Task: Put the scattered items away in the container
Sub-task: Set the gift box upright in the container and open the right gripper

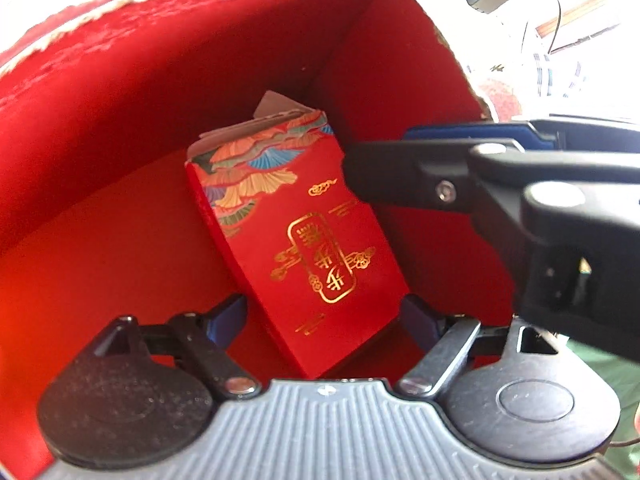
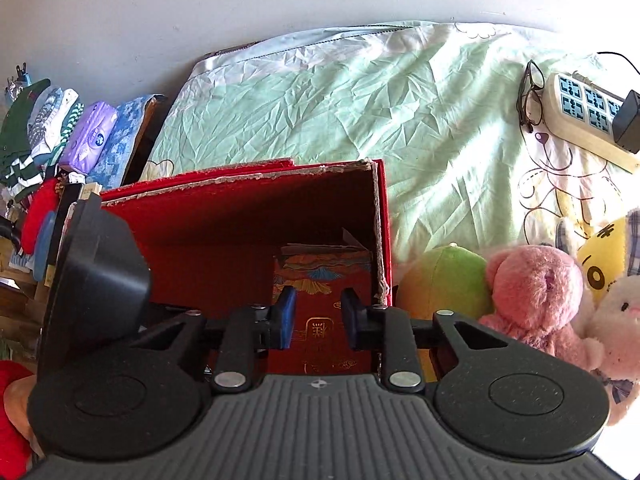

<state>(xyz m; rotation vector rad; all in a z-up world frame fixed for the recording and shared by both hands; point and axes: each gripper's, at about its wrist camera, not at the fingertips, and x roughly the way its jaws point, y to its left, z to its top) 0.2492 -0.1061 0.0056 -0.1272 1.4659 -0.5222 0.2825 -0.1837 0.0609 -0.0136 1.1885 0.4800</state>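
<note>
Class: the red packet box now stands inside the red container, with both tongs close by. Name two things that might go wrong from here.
1. The red packet box leans tilted between the left tongs' open jaws; pulling out carelessly may tip it over.
2. The right tongs hang near the red container's frayed wall; a snag might drag it across the wrinkled green sheet.

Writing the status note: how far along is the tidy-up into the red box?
Done: one red packet with gold print leans inside the red box. In hand: nothing; the left tool stands open around its lower end, the right tool hovers empty above the box. Left: green plush, pink plush, yellow and white ones beside the box.
</note>
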